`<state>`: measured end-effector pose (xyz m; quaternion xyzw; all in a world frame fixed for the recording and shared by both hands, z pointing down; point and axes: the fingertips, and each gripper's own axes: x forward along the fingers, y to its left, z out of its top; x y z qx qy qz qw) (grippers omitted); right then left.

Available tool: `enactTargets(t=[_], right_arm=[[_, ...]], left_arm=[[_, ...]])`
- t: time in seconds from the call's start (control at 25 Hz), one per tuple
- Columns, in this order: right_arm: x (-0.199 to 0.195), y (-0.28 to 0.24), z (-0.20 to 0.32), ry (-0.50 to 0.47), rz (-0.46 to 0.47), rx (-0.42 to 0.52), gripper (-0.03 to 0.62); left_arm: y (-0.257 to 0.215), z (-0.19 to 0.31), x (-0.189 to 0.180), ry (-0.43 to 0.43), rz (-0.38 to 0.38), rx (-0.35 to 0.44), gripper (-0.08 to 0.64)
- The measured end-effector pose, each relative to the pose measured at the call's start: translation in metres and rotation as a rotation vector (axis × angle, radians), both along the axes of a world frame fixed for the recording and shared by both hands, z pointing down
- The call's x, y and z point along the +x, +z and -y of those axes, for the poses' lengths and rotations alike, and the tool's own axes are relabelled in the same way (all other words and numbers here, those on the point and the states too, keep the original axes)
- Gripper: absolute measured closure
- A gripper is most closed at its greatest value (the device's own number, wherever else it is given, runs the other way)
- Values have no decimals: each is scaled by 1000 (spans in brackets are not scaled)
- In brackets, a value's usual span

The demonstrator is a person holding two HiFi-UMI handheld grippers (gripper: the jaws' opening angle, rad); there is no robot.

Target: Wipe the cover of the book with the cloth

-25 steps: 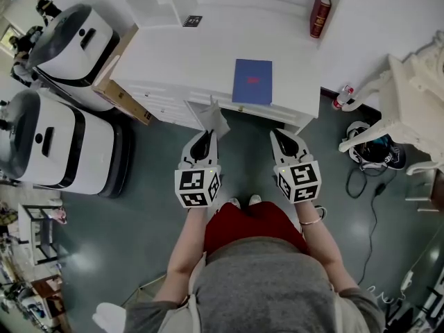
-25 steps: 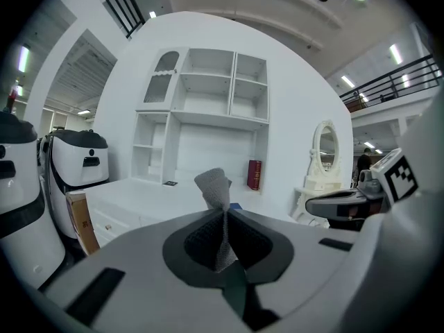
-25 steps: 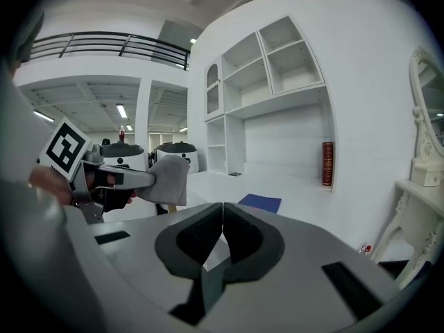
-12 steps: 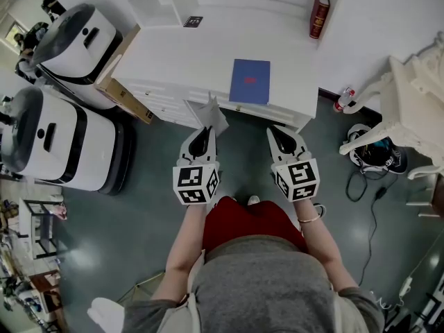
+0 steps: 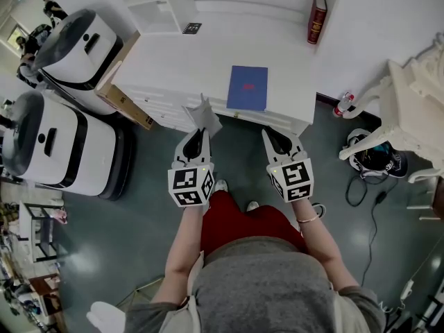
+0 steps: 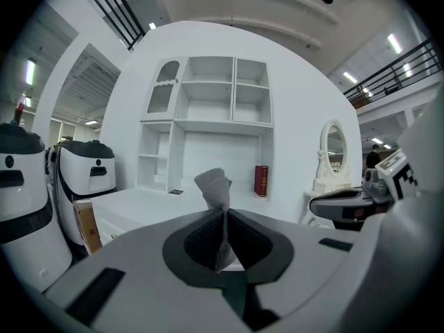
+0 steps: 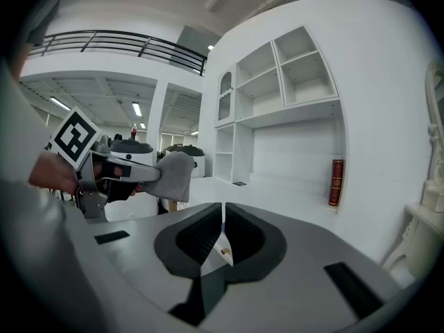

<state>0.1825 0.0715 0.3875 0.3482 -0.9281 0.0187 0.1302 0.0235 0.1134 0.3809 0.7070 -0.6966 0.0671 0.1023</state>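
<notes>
Grey cloth (image 5: 203, 114) in left tool (image 5: 199, 133), book (image 5: 248, 87) beyond

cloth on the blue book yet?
No, the grey cloth is pinched in the left gripper, off to the left of the bare blue book.

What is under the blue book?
The blue book lies flat on the white desk, near its front edge. Only bare desk top shows around it. The spot right beneath the book is covered by the book itself, so nothing there can be seen.
</notes>
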Motion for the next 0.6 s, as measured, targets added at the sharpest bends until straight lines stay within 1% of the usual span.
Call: enactTargets(t=[0.32,0.6], right_arm=[[-24,14,29,15,-36,-19,561],[-60,32,73,53,-93,-48,561]], left_arm=[[14,41,-25,23,-1,-19,535],[27,94,-63,70,-19,-41,535]])
